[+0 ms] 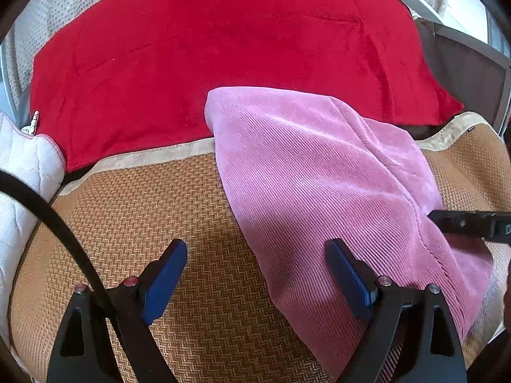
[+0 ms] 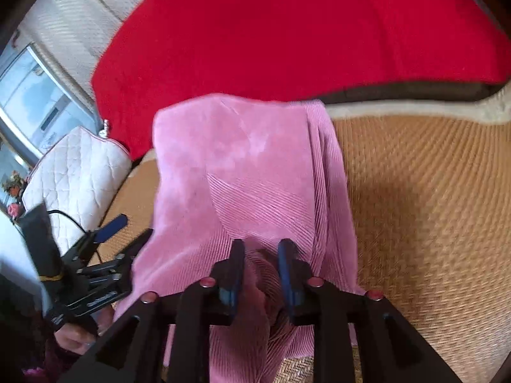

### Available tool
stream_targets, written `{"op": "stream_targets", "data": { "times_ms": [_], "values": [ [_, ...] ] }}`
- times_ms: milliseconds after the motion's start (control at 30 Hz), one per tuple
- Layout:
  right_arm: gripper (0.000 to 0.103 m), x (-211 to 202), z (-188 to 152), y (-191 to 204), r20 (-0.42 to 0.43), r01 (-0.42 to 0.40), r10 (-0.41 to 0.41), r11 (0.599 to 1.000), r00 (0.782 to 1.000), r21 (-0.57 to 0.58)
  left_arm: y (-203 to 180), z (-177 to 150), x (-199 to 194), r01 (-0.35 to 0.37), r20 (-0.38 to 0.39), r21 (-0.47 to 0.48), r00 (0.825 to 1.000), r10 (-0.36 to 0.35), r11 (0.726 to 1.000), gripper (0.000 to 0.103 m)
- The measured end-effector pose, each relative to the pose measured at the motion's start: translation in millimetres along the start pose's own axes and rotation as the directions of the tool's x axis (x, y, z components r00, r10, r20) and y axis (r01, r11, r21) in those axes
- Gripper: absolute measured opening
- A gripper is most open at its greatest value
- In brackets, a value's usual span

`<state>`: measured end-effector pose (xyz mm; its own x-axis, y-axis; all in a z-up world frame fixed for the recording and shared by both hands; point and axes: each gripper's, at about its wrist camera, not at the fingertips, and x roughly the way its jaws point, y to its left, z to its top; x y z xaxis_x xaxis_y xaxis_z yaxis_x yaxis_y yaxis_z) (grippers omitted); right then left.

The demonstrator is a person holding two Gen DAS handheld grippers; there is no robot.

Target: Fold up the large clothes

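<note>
A pink corduroy garment (image 1: 319, 172) lies lengthwise on a woven tan mat (image 1: 153, 210), its far end over the edge of a red blanket (image 1: 223, 48). My left gripper (image 1: 255, 255) is open above the mat, its right finger over the garment's left edge, holding nothing. My right gripper (image 2: 261, 252) is shut on a bunched fold of the pink garment (image 2: 242, 166) at its near end and lifts it a little. The right gripper's tip also shows in the left wrist view (image 1: 472, 223). The left gripper shows at the left of the right wrist view (image 2: 124, 226).
The red blanket (image 2: 287, 32) covers the far part of the bed. A white quilted pillow (image 2: 76, 172) lies at the left, also in the left wrist view (image 1: 25, 172). A window (image 2: 32, 95) is at the far left. The tan mat (image 2: 431, 207) extends right.
</note>
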<state>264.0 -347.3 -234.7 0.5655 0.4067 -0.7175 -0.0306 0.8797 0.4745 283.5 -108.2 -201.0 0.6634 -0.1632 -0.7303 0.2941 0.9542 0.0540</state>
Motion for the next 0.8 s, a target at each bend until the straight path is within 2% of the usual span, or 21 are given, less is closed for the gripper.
{"op": "stream_targets", "data": {
  "times_ms": [233, 533, 800],
  "values": [
    [0.026, -9.0, 1.9, 1.9, 0.014, -0.019, 0.019, 1.0, 1.0, 0.005, -0.4, 1.3, -7.6, -0.012, 0.006, 0.004, 1.0, 0.012, 1.0, 0.09],
    [0.026, -27.6, 4.8, 9.8, 0.097, -0.002, 0.005, 0.999, 0.995, -0.034, -2.4, -0.6, -9.1, -0.021, 0.013, 0.007, 1.0, 0.021, 1.0, 0.09],
    [0.027, 7.1, 5.1, 7.3, 0.003, 0.011, -0.011, 1.0, 1.0, -0.01, -5.2, 1.8, -9.9, -0.021, 0.009, 0.01, 1.0, 0.021, 1.0, 0.09]
  ]
}}
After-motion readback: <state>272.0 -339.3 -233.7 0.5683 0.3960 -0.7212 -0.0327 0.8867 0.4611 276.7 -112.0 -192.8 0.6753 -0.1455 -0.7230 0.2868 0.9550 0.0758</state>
